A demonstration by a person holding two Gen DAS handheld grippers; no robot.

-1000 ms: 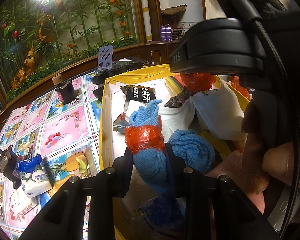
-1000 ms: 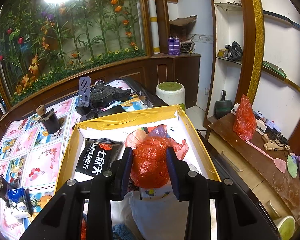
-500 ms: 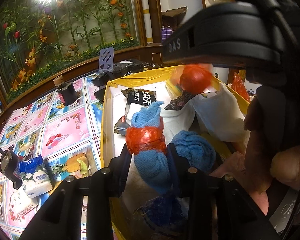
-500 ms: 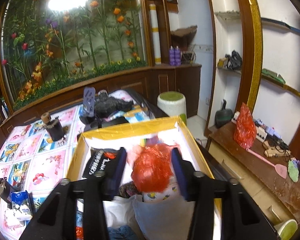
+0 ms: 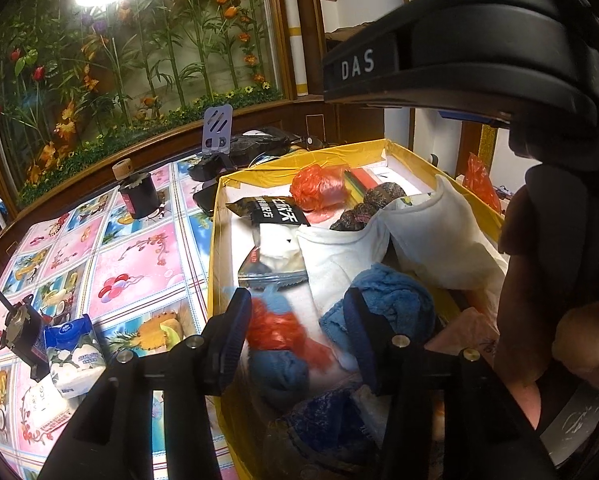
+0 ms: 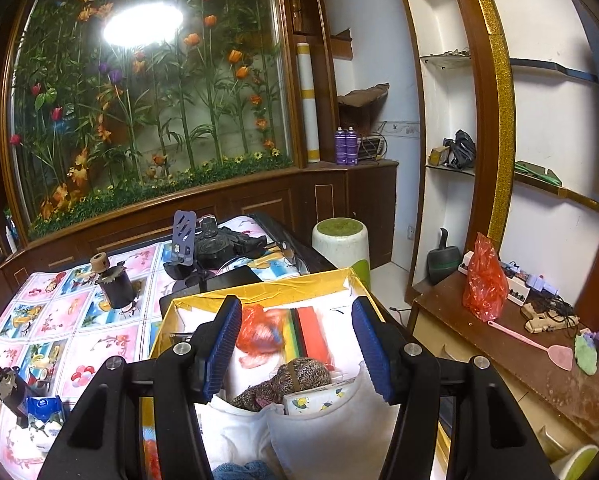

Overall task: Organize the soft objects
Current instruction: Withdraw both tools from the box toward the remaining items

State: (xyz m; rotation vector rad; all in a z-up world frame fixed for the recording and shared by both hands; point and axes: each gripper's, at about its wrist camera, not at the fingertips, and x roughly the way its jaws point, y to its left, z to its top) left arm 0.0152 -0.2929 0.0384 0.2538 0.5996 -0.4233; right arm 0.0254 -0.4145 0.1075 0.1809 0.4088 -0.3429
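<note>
Both grippers have let go since a second ago: then the left gripper [image 5: 295,316] clamped a blue towel roll [image 5: 279,364] wrapped in red plastic, and the right gripper [image 6: 295,344] clamped a red plastic bundle [image 5: 319,190]. Now the left jaws are opening, partly apart; the towel roll lies blurred between them, inside the near end of the yellow box [image 5: 215,248], with the pads off it. The right jaws are opening too, about half spread and holding nothing; the red bundle sits at the far end of the box, blurred in the right wrist view, beside a black packet [image 5: 271,212] and some coloured strips [image 6: 309,330]. A second blue towel [image 5: 395,300] lies in the box just right of the left gripper. White cloth pouches [image 6: 315,420] stand in the middle of the box, one holding a speckled knit roll [image 6: 295,378]. Left of the box, on the flowered tablecloth [image 5: 131,264], stand a dark jar [image 5: 139,196] and a blue tissue pack [image 5: 75,352].
</note>
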